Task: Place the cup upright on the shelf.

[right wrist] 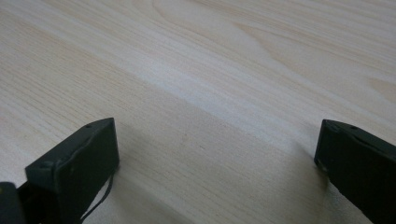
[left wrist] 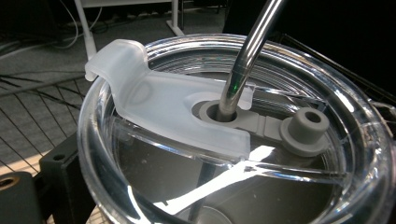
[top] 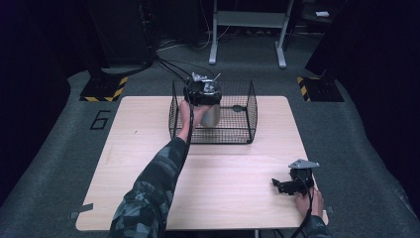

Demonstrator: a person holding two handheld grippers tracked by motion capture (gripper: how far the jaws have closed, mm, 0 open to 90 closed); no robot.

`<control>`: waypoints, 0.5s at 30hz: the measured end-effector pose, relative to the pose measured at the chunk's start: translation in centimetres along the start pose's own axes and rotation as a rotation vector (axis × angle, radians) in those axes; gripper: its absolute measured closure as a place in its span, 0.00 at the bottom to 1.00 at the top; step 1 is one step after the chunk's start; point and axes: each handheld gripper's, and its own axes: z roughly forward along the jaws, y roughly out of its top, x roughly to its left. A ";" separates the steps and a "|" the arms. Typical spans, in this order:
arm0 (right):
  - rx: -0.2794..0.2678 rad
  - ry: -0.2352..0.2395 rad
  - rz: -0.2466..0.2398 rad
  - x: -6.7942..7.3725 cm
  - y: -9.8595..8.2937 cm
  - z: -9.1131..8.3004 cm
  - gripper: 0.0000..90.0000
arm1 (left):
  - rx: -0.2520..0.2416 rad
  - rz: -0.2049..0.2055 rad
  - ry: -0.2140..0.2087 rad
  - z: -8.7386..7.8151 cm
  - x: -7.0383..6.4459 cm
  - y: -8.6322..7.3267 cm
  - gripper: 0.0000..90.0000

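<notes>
We are holding the left gripper [top: 202,92] over the steel tumbler [top: 212,115] inside the wire basket [top: 250,111], at twelve o'clock on the table [top: 148,163]. Its jaws are gripping the tumbler — one black jaw is pressing beside the clear lid [left wrist: 140,100], metal straw [left wrist: 243,60] rising through it. At five o'clock, we are resting the right gripper [top: 289,184] with its jaws spread — nothing between. We judge the tumbler is either arriving or leaving; release or lift-out is remaining.

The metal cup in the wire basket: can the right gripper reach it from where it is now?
Probably not without a long move. The right gripper rests open on the table's near corner, while the metal cup stands inside the wire basket, where the left gripper already sits over it.
</notes>
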 end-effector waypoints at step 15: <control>0.002 0.001 0.005 0.0 0.0 0.0 0.00 | 0.042 0.003 0.024 1.7 -0.5 -1.5 0.04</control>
